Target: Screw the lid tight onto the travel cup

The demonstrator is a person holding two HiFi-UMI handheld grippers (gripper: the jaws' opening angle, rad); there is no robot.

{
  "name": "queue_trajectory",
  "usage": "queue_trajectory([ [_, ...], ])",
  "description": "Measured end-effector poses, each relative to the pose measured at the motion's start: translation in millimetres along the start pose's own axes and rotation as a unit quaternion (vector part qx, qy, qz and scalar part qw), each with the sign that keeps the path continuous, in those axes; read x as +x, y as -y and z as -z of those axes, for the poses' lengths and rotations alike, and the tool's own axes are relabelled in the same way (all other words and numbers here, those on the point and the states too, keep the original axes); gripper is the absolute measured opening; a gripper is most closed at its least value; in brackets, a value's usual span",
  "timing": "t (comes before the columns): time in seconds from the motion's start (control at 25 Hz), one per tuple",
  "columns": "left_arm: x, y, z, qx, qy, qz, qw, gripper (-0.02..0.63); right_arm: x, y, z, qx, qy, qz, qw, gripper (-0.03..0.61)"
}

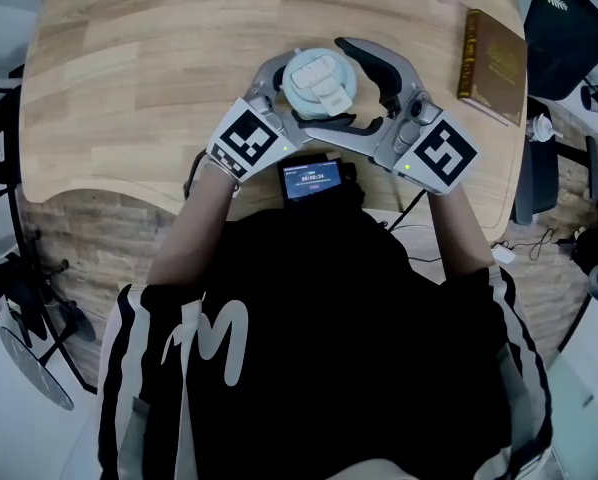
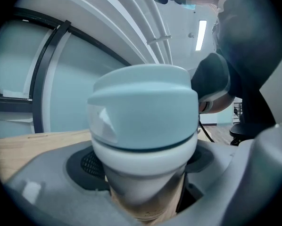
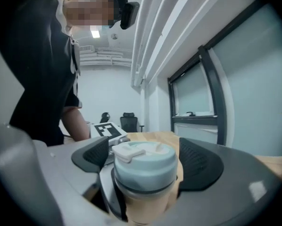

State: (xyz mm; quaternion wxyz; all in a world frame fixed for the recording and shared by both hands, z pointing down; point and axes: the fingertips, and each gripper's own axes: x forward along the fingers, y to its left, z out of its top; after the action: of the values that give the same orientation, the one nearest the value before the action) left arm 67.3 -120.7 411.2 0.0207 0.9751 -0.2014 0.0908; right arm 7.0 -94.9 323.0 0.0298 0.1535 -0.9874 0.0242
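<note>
Black shirt (image 1: 379, 348), white sleeve stripes (image 1: 509, 308)

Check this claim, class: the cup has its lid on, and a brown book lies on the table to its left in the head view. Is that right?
Wrong side: the book lies on the table to the right of the cup, as the head view shows. The lid is on the cup.

The right tongs (image 3: 145, 163) stand spread around the travel cup (image 3: 145, 210), dark pads (image 3: 201, 166) at nine and three o'clock of its pale blue lid (image 3: 148, 173).
</note>
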Motion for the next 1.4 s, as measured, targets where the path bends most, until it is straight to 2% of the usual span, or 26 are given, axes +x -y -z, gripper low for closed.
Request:
queue_trajectory([
  [0.12, -1, 0, 0, -0.001, -0.001, 0.000, 1.0000, 0.451, 1, -3, 3, -0.013, -0.025, -0.062, 0.998, 0.454],
  [0.4, -1, 1, -1, -0.002, 0.002, 0.001, 1.0000, 0.451, 7, -8, 8, -0.030, -0.048, -0.142, 0.988, 0.457],
  [0.88, -2, 2, -2, -0.002, 0.004, 0.002, 1.0000, 0.451, 20, -18, 12, -0.042, -0.074, -0.221, 0.972, 0.468],
  [1.12, -3, 2, -3, -0.004, 0.006, 0.002, 1.0000, 0.451, 22, -20, 12, -0.046, -0.074, -0.232, 0.969, 0.468],
  [1.4, -2, 2, -2, -0.001, 0.005, 0.000, 1.0000, 0.451, 22, -18, 10, -0.039, -0.053, -0.201, 0.977, 0.468],
])
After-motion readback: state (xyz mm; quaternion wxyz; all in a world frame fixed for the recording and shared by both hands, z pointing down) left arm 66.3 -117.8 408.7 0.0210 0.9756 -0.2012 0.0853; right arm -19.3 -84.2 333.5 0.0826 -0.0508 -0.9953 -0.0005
